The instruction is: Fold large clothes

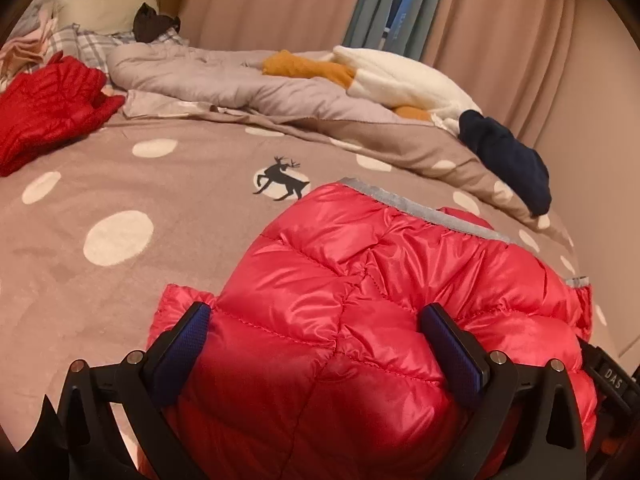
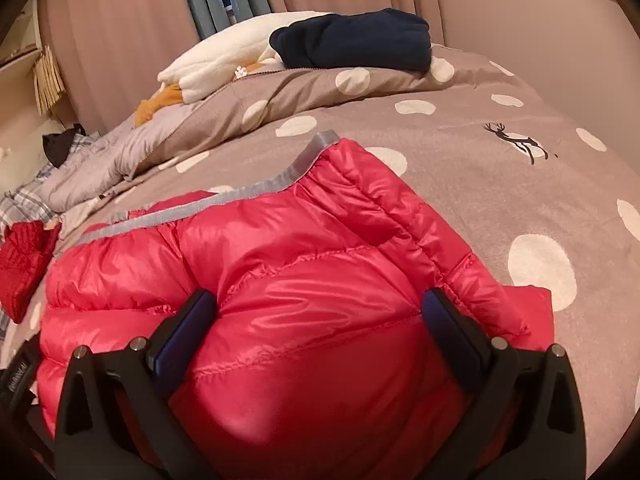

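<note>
A shiny red puffer jacket [image 1: 360,280] with a grey trimmed edge [image 1: 420,208] lies bunched on the dotted brown bedspread [image 1: 120,184]. My left gripper [image 1: 316,320] is open, its fingers wide apart with a puffed mound of the jacket bulging between them. The same jacket fills the lower part of the right wrist view [image 2: 280,260]. My right gripper [image 2: 320,312] is open too, its fingers straddling another mound of the jacket. Whether the pads press on the fabric is unclear.
A second red garment [image 1: 48,108] lies at the left. A rumpled grey quilt [image 1: 208,76], a white and orange fleece [image 1: 392,76] and a folded navy garment [image 1: 504,160] lie at the back. Curtains [image 1: 280,0] hang behind the bed.
</note>
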